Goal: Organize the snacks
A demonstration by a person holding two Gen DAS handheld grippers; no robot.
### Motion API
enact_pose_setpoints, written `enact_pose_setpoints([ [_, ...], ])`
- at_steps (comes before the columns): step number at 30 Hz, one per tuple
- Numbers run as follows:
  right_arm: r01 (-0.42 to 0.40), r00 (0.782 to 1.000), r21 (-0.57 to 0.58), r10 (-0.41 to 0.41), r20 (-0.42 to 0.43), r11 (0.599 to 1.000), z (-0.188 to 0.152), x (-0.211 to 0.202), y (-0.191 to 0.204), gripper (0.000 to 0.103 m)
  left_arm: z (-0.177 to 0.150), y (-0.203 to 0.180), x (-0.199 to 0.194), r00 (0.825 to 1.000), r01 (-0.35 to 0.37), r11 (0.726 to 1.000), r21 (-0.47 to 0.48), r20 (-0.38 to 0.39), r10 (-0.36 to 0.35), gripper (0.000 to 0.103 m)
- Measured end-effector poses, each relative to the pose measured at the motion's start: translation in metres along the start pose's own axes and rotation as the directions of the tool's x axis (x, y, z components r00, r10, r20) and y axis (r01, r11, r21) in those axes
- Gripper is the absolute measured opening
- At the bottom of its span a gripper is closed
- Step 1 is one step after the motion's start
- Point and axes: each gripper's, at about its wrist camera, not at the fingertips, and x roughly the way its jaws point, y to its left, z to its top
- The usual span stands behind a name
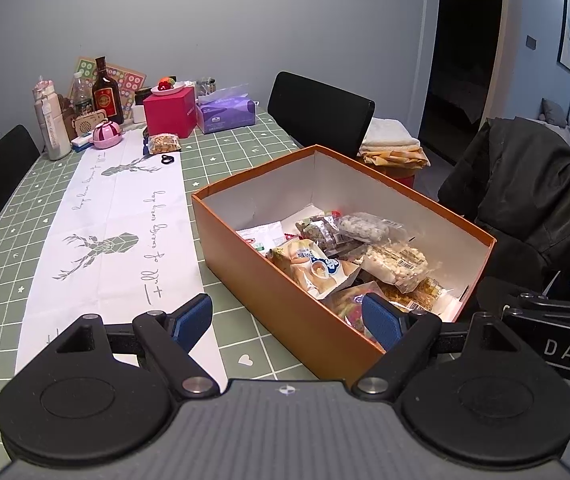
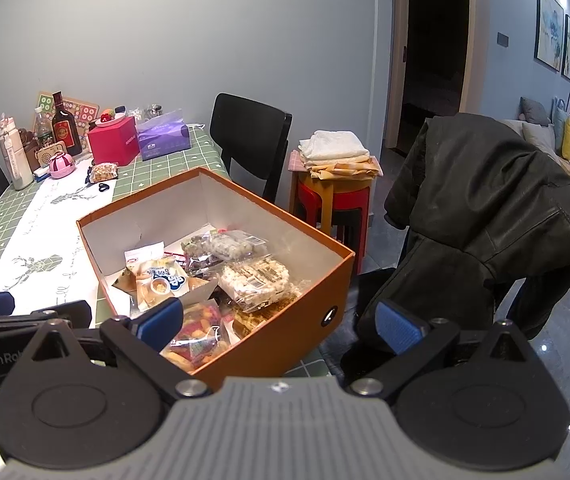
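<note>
While both tools hover at the near end of the table, the left gripper has its blue pads spread wide with nothing between them, sitting over the near long wall of the orange box. Right gripper likewise gaping, nothing held, poised over the box's near right corner; its far pad hangs off the table edge.

Box is open-topped, white inside, standing on the green grid tablecloth just right of the white deer-print runner. Snacks fill its near half: a colourful candy bag nearest, a cream bag with blue print left of centre, a clear pack of white puffed bars right of it, darker wrapped packs behind. Far half of the box floor is bare white.

Further up the runner: one snack bag of nuts still outside the box, well apart from it, with a small black clip just near of it. Far end clutter: red cube box, purple tissue pack, dark bottle, pink round container.

Right of the table: black chair, stool stack with folded cloths, dark jacket over a chair.
</note>
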Motion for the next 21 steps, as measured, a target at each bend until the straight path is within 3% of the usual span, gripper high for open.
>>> enact_pose_setpoints([
  [21, -0.001, 1.000, 0.003, 0.001, 0.001, 1.000, -0.0005, 0.0001, -0.0006, 0.100, 0.0005, 0.0001, 0.0014, 1.000, 0.004, 1.000, -0.007, -0.003, -0.004, 0.099],
])
